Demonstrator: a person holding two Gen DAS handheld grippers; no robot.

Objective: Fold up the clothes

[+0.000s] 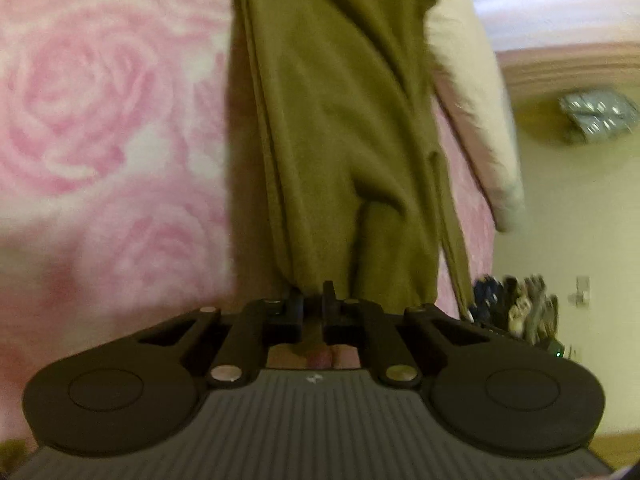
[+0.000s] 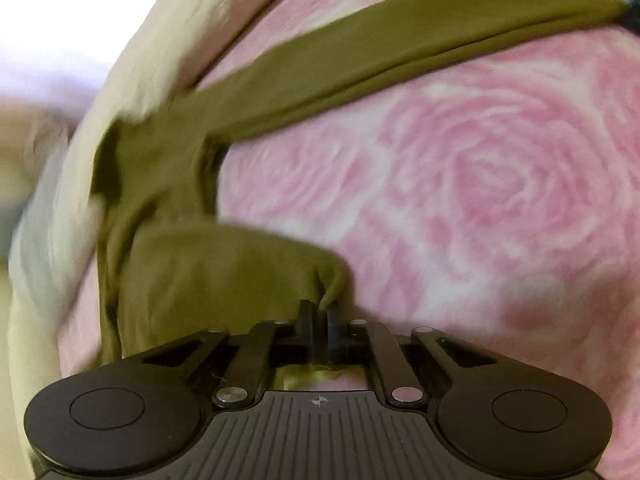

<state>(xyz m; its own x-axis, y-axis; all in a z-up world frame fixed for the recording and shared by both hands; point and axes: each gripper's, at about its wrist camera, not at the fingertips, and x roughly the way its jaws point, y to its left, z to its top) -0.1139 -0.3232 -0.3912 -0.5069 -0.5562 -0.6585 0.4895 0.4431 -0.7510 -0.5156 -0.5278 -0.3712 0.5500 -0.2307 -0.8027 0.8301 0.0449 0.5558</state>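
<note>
Only the left wrist view takes in the room past the bed: a pale floor (image 1: 560,208), a silvery packet (image 1: 598,114) lying on it, and a dark heap of clutter (image 1: 516,308) low at the right, too blurred to name. The right wrist view shows none of that. It gives instead the white fluffy edge (image 2: 132,60) of the bedding curving along the left, and far more of the pink rose blanket (image 2: 480,184).

Olive garment (image 1: 336,128) lies on the blanket (image 1: 100,112). In the left view it runs as a long band straight away from the claw, from the bottom centre to the top of frame, creased lengthwise, with a thin strip trailing down its right side. In the right view the same garment (image 2: 192,280) bunches up in front of the claw, then stretches as a narrow band slanting up to the top right corner, where it meets a dark blurred object; what that is I cannot tell.

Left gripper (image 1: 314,300): jaws together, pinched on the near end of the olive cloth, which bunches right at the tips. Cloth colour also shows in the gap behind the jaws.

Right gripper (image 2: 318,314): jaws together, clamped on a puckered fold of the garment; the fabric gathers into a point at the tips.

Both views are motion-blurred, mostly at the edges.
</note>
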